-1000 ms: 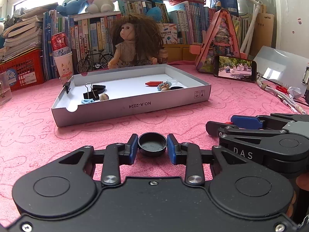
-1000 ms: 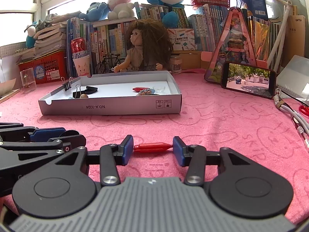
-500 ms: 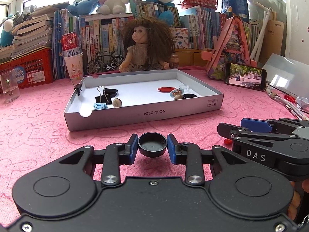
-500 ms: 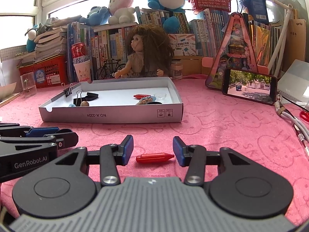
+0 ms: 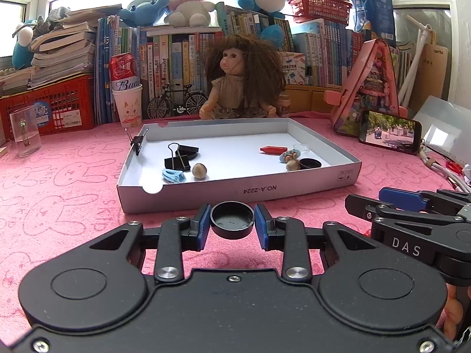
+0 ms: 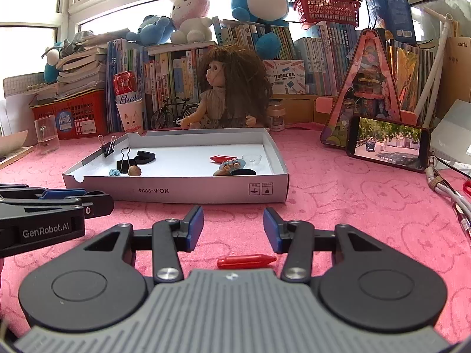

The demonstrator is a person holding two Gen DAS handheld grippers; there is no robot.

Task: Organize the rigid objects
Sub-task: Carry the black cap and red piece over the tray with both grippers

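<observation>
Black cap [image 5: 232,219]: left gripper [image 5: 232,223] fingers clamping it, white tray [image 5: 235,189] lying just beyond. Red crayon [image 6: 246,261]: lying crosswise on the table, nearer than the right gripper [image 6: 233,229] fingers, standing apart.

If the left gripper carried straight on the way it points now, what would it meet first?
Most likely the near wall of the white box, just beyond the black cap that the left gripper holds. Depth is unclear; it might instead touch the pink cloth first.

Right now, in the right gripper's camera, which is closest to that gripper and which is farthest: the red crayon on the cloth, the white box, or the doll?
1. Red crayon: on the cloth, just below the open right gripper.
2. White box: farther ahead, slightly left.
3. Doll: sitting behind the box, by the books.
</observation>
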